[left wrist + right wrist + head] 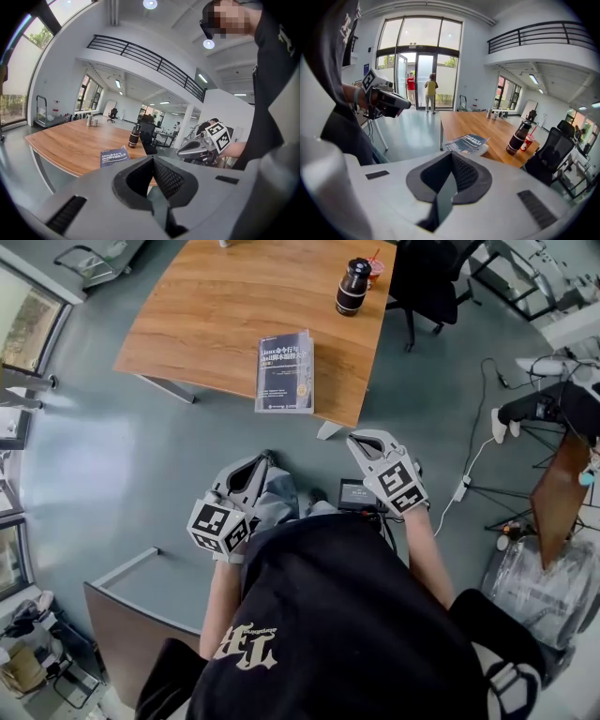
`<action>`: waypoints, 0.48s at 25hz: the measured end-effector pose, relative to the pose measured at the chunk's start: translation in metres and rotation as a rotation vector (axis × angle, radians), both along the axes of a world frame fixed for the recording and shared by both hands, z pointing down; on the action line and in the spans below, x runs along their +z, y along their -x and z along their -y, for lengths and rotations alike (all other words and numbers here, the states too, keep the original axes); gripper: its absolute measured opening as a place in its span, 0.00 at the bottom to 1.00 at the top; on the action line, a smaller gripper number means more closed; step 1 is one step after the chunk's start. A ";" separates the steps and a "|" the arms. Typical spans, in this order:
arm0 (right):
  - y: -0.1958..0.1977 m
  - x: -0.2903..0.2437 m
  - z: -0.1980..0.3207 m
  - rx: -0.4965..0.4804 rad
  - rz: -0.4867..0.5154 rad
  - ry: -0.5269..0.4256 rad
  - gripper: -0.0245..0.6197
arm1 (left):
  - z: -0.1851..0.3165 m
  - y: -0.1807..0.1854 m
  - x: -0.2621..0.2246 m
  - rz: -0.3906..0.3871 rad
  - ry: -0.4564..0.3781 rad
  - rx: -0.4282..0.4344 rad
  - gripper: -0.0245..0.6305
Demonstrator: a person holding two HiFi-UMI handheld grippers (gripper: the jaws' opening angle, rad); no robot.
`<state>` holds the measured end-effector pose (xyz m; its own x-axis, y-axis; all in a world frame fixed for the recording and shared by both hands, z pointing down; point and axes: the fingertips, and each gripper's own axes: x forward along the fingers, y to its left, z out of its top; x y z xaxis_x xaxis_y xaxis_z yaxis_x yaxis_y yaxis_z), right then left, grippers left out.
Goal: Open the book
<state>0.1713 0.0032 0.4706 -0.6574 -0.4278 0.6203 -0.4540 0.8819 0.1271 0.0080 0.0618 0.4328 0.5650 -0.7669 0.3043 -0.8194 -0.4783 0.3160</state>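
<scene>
A dark blue book (284,372) lies closed on the wooden table (206,315), near its front edge; it also shows in the left gripper view (115,156) and the right gripper view (468,142). Both grippers hang in front of the person's body, short of the table and apart from the book. My left gripper (262,461) points toward the table, its jaws together with nothing between them (152,160). My right gripper (359,441) sits just below the table's near corner, jaws also shut and empty (452,157).
A dark bottle (353,287) and a red cup (375,267) stand at the table's far right. A black office chair (427,282) is beyond that corner. Cables and a power strip (461,491) lie on the floor to the right. A second wooden table's corner (141,624) is at lower left.
</scene>
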 end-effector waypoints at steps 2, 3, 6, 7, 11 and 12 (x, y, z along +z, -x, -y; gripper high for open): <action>0.007 0.006 0.007 -0.004 -0.005 0.006 0.02 | 0.005 0.009 0.001 0.003 0.004 -0.007 0.05; 0.011 0.009 0.011 -0.003 -0.005 0.011 0.02 | 0.008 0.014 0.001 0.003 0.007 -0.012 0.05; 0.019 0.021 0.027 0.016 -0.014 0.025 0.02 | 0.019 0.028 0.002 -0.002 0.009 -0.029 0.05; 0.020 0.025 0.032 0.026 -0.021 0.029 0.02 | 0.022 0.033 0.002 -0.005 0.005 -0.034 0.05; 0.027 0.041 0.056 0.069 -0.021 0.046 0.02 | 0.036 0.049 -0.003 -0.012 -0.019 -0.052 0.05; 0.028 0.046 0.063 0.083 -0.014 0.053 0.02 | 0.039 0.053 -0.004 -0.014 -0.022 -0.056 0.05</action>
<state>0.1437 -0.0594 0.5165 -0.6121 -0.4465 0.6527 -0.5244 0.8470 0.0877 -0.0449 0.0228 0.4292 0.5251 -0.8040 0.2790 -0.8406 -0.4389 0.3174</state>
